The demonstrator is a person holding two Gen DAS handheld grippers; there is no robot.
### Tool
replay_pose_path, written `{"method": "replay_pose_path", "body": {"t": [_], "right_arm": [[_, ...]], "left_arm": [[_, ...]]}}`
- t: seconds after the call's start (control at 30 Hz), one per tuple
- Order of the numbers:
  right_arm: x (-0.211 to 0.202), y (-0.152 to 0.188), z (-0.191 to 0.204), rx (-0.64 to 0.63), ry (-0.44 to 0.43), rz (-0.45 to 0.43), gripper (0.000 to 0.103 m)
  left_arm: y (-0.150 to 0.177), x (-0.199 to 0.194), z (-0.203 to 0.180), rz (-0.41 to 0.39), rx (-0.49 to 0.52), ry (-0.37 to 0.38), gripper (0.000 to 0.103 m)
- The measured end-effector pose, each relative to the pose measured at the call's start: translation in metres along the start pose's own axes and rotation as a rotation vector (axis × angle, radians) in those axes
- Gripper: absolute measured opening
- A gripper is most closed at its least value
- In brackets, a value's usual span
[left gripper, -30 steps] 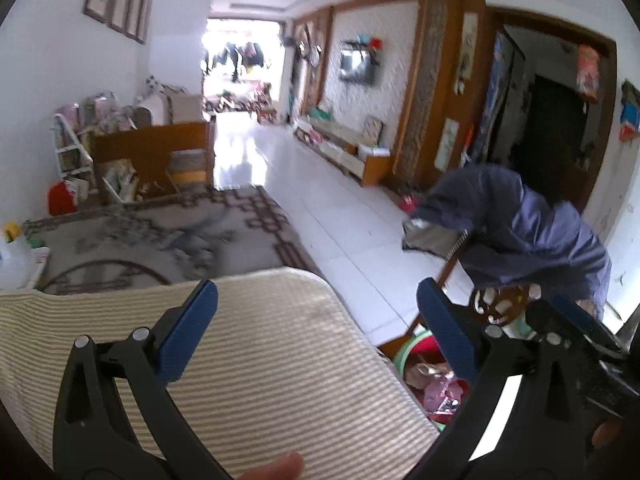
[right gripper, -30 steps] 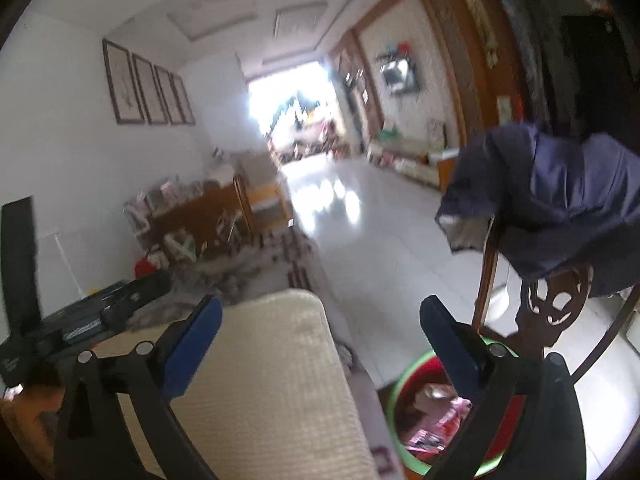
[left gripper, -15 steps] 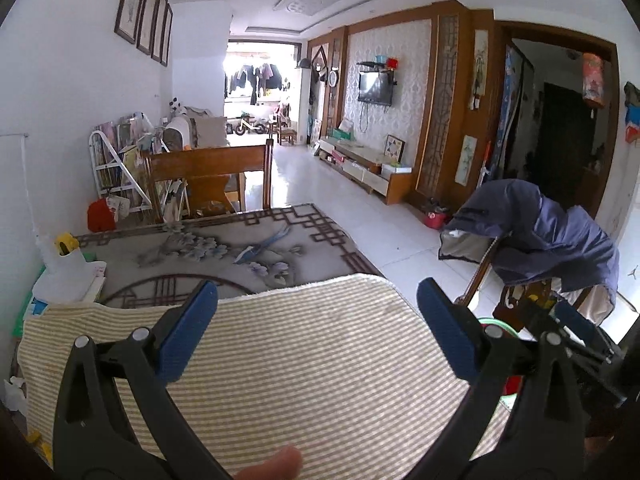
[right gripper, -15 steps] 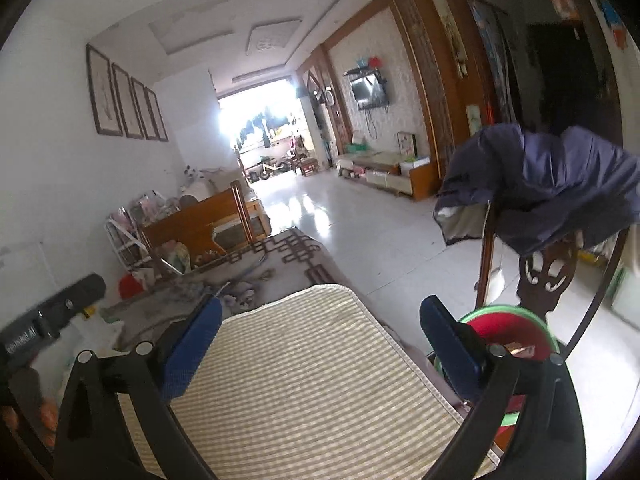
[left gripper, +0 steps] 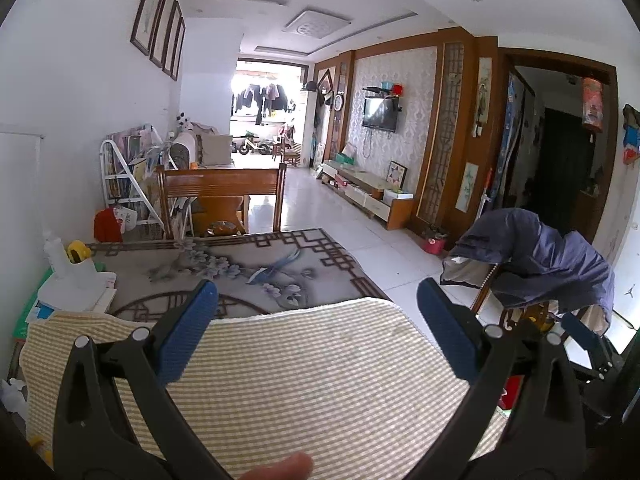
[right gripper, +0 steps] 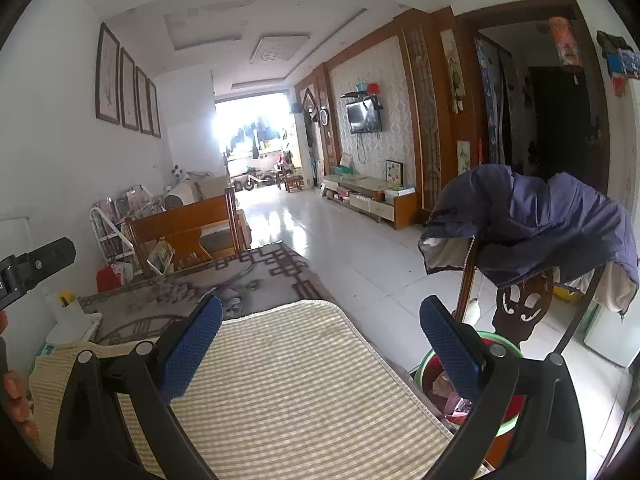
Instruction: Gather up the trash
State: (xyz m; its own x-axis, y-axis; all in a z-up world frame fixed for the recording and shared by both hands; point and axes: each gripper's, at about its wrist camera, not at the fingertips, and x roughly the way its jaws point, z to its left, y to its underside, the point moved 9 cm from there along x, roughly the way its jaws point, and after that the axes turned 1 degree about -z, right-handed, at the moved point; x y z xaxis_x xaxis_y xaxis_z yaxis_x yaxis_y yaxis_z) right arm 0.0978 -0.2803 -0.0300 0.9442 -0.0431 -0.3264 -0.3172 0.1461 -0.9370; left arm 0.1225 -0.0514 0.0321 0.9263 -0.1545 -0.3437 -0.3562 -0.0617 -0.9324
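Note:
My left gripper (left gripper: pixel 316 304) is open and empty, held above a striped beige mat (left gripper: pixel 304 376) on the table. My right gripper (right gripper: pixel 320 320) is open and empty over the same mat (right gripper: pixel 296 384). A green-rimmed red bin (right gripper: pixel 430 364) holding paper and wrapper trash stands on the floor right of the table, partly hidden by the right finger. A sliver of it shows red in the left wrist view (left gripper: pixel 512 394). No loose trash shows on the mat.
A wooden chair draped with a navy jacket (right gripper: pixel 532 224) stands by the bin. A grey patterned tablecloth (left gripper: pixel 240 268) lies beyond the mat. A white bottle with a yellow cap (left gripper: pixel 72 264) stands at the table's left. A wooden chair (left gripper: pixel 220 196) stands at the far side.
Both grippers have pulled back and tilted up from the bin side to face down the room. More of the mat and table shows now. Both stay open.

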Motion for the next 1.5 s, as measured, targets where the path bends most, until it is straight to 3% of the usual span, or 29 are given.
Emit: {"method": "replay_pose_path", "body": {"t": [0.4,1.5], "right_arm": [[-0.004,0.008,0.014,-0.022,-0.019,0.023,0.096],[-0.002,0.024,0.014,-0.024,-0.020,0.081,0.096]], "left_arm": [[0.011,-0.001,0.017,0.048,-0.012,-0.046,0.098],[0.027,0.001,0.023,0.098,-0.046,-0.055,0.098]]}}
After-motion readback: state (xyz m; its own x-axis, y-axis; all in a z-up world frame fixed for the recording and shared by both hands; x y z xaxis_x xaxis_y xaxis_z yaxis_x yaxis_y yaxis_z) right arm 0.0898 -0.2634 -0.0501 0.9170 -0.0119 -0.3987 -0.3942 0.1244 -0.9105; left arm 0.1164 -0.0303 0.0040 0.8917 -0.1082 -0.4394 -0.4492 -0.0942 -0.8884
